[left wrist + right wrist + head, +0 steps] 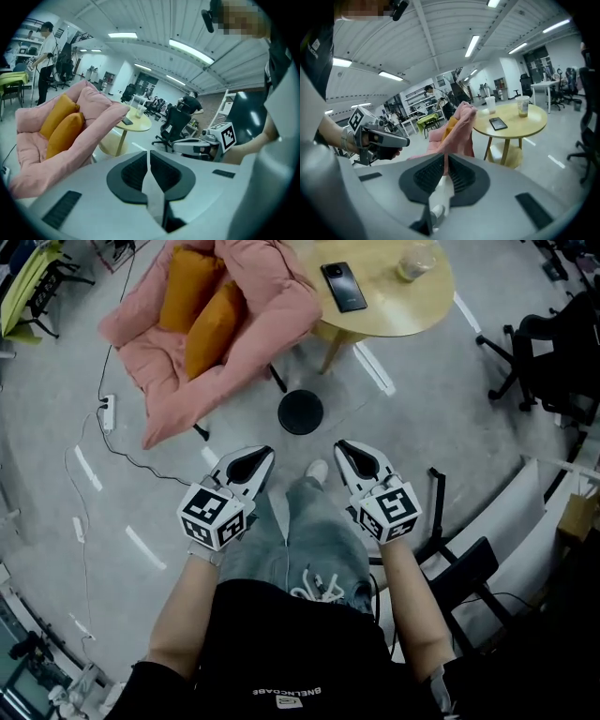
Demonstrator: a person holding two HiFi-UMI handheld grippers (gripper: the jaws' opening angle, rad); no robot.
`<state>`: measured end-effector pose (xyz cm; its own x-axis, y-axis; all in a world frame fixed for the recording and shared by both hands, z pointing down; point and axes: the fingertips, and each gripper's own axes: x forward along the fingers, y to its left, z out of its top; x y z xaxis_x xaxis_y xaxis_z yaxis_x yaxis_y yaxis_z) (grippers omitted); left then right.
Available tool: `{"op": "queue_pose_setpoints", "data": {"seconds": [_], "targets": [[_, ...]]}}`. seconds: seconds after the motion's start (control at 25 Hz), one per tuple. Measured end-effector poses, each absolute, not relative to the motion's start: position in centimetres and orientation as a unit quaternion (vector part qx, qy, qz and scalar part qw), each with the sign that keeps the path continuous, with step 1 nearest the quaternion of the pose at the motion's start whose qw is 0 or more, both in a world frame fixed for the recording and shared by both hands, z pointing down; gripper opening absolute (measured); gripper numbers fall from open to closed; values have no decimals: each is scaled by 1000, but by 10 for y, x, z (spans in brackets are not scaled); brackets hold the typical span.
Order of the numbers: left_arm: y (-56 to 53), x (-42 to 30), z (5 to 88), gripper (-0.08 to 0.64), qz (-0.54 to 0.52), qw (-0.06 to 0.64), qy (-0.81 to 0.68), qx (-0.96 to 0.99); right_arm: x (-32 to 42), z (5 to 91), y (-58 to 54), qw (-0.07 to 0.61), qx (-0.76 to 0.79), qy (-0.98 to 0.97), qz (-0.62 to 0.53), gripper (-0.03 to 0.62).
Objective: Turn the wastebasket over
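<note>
The wastebasket [300, 412] is a round black thing on the grey floor, seen from straight above, between the pink armchair and the round table. It stands just ahead of both grippers and apart from them. My left gripper [265, 455] is to its lower left, jaws together with nothing between them. My right gripper [343, 446] is to its lower right, also shut and empty. In the left gripper view the shut jaws [149, 155] point toward the table. In the right gripper view the shut jaws [444, 158] point at the armchair. Neither gripper view shows the wastebasket.
A pink armchair [253, 315] with orange cushions [211, 329] stands at upper left. A round wooden table [394, 306] holds a phone [343, 286] and a cup [415, 261]. A power strip [108, 413] with cable lies left; office chairs [553, 352] stand right.
</note>
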<state>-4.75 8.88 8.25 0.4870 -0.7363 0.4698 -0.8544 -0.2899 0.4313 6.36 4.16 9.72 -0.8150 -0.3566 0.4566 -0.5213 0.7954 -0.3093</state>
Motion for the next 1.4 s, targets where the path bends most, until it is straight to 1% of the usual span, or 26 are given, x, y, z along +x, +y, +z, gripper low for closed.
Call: {"op": "queue_pose_setpoints", "data": {"seconds": [0.2, 0.32, 0.44, 0.64, 0.76, 0.88, 1.08, 1.2, 1.4], "targets": [[69, -54, 138, 23, 109, 357, -466, 802, 64, 149, 15, 201, 271, -902, 268, 49], [62, -58, 182, 83, 123, 380, -444, 802, 67, 193, 5, 209, 288, -883, 304, 85], [64, -67, 232, 126, 137, 408, -427, 796, 71, 248, 4, 228, 305, -862, 336, 126], [60, -81, 322, 171, 146, 447, -419, 777, 74, 343, -10, 252, 313, -837, 371, 166], [54, -83, 380, 206, 160, 461, -405, 773, 70, 402, -15, 269, 308, -826, 387, 206], [44, -86, 437, 221, 194, 453, -383, 781, 67, 452, -18, 274, 310, -815, 405, 213], [24, -85, 522, 244, 217, 472, -358, 776, 72, 524, -24, 271, 325, -793, 439, 229], [11, -84, 559, 252, 244, 460, -347, 780, 73, 556, -28, 258, 333, -783, 458, 230], [-7, -85, 613, 264, 269, 455, -335, 780, 66, 608, -30, 258, 319, -776, 479, 230]]}}
